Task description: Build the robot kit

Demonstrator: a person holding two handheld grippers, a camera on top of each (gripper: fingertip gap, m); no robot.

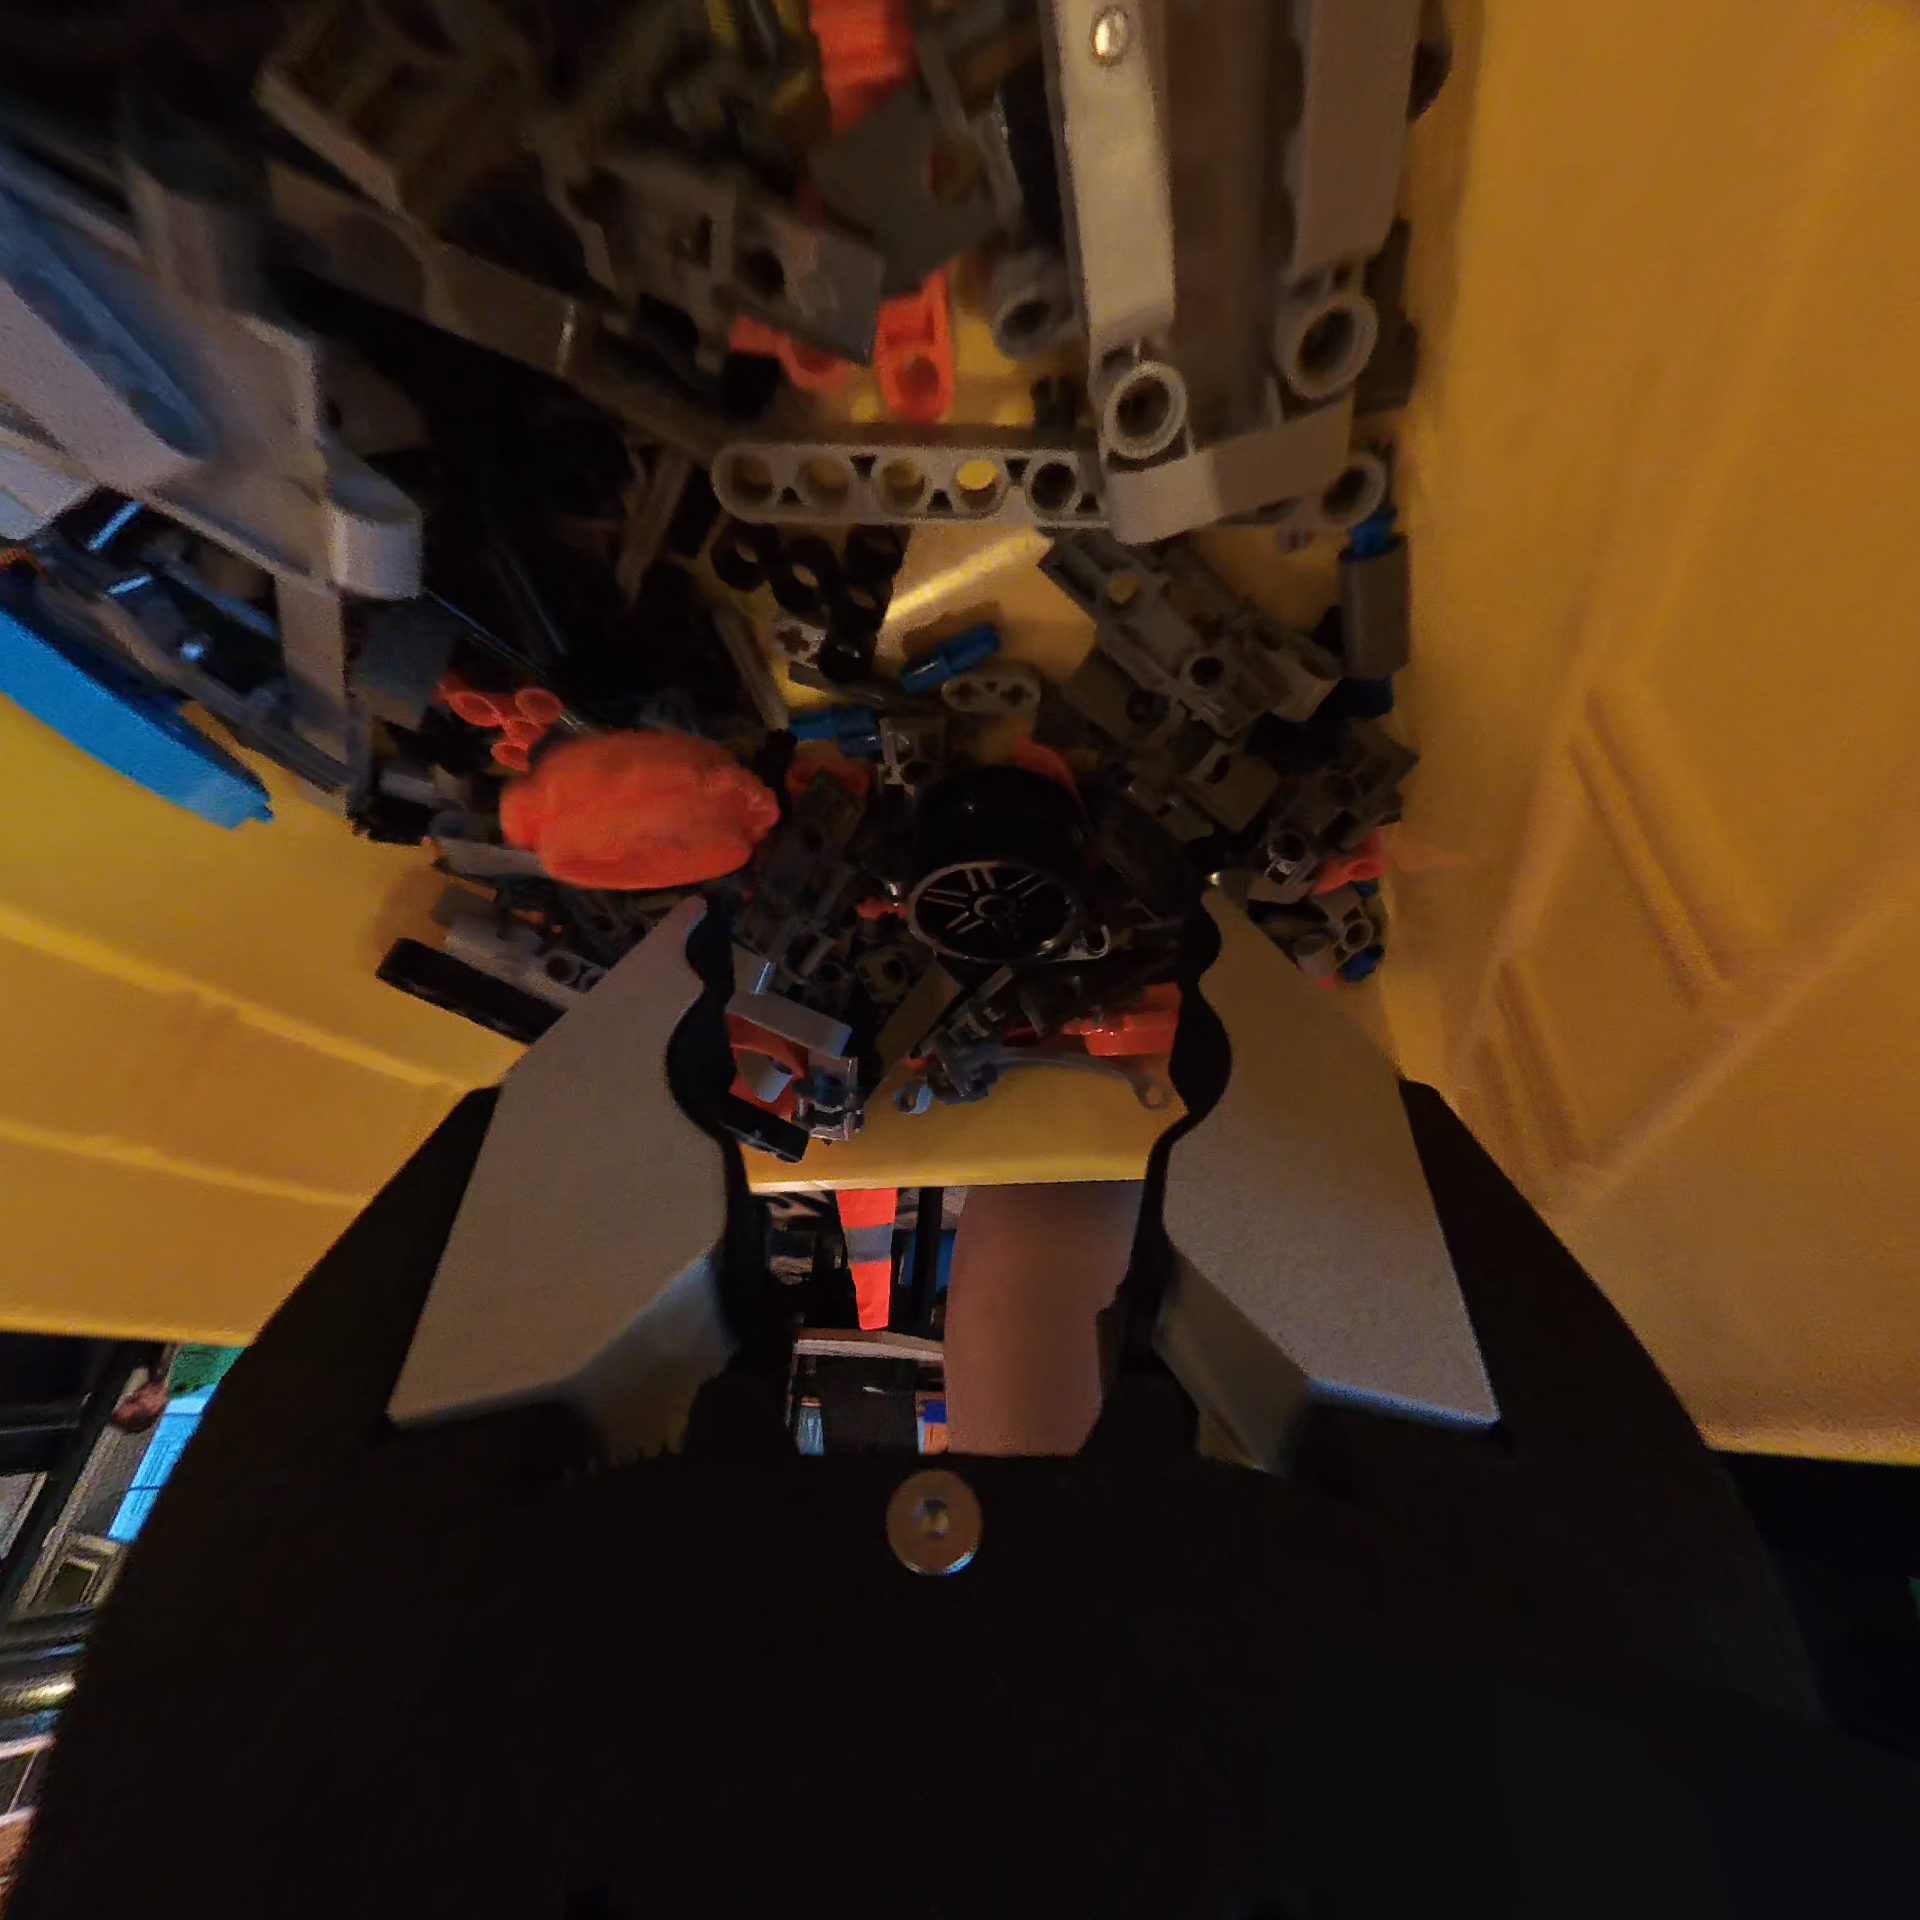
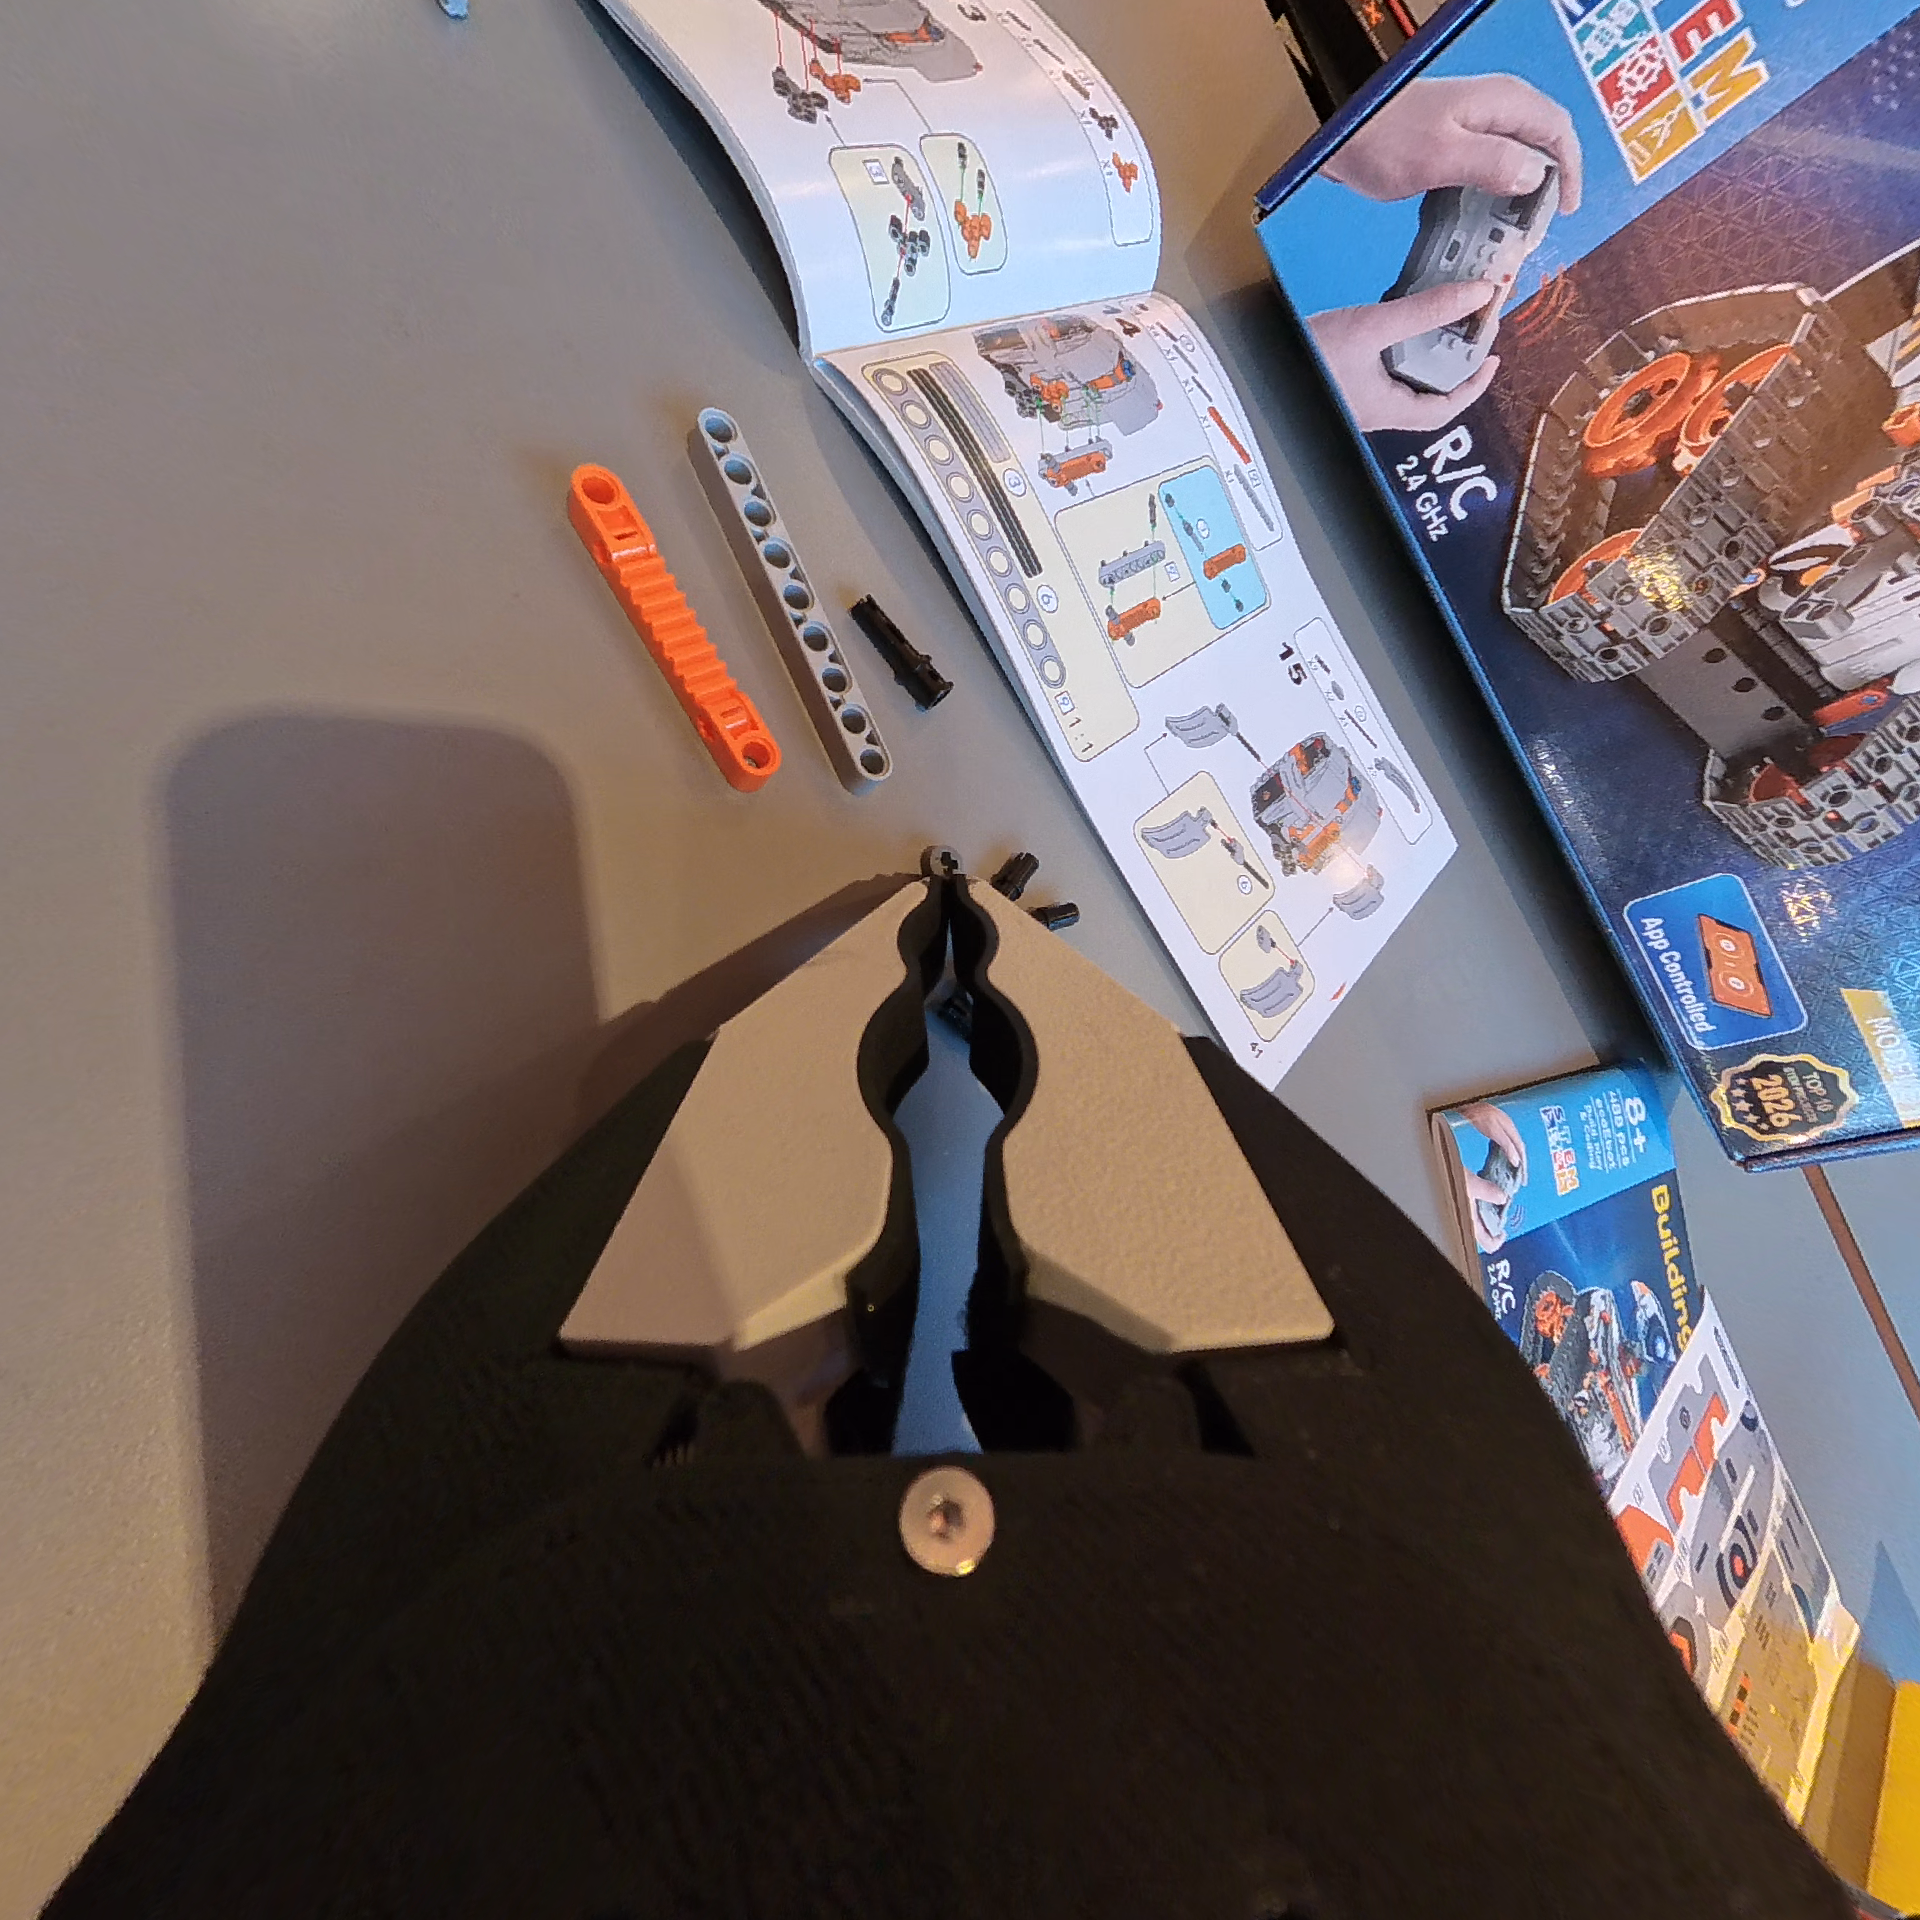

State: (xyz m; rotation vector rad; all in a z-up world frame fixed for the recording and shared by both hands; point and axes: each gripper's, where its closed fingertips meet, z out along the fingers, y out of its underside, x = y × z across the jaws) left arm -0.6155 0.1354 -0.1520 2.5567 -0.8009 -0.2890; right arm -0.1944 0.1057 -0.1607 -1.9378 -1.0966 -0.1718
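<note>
In the left wrist view my left gripper [image 1: 954, 914] is open and empty, reaching into a yellow bin [image 1: 1662, 727] full of loose building parts. A black wheel [image 1: 997, 883] lies right between its fingertips. An orange lump-shaped part [image 1: 634, 810] lies to the left and a grey holed beam [image 1: 904, 483] farther in. In the right wrist view my right gripper [image 2: 945, 885] is shut on a small grey pin [image 2: 943, 860] just above the grey table [image 2: 312, 416]. Two small black pins [image 2: 1016, 871] lie just right of its tips.
On the table lie an orange toothed beam [image 2: 670, 623], a long grey holed beam [image 2: 795, 603] and a black pin [image 2: 902, 655]. An open instruction booklet [image 2: 1143, 623] lies to the right, then a blue kit box [image 2: 1662, 623] and a smaller booklet [image 2: 1621, 1299]. Spacing between my two grippers at the tips: around 40 cm.
</note>
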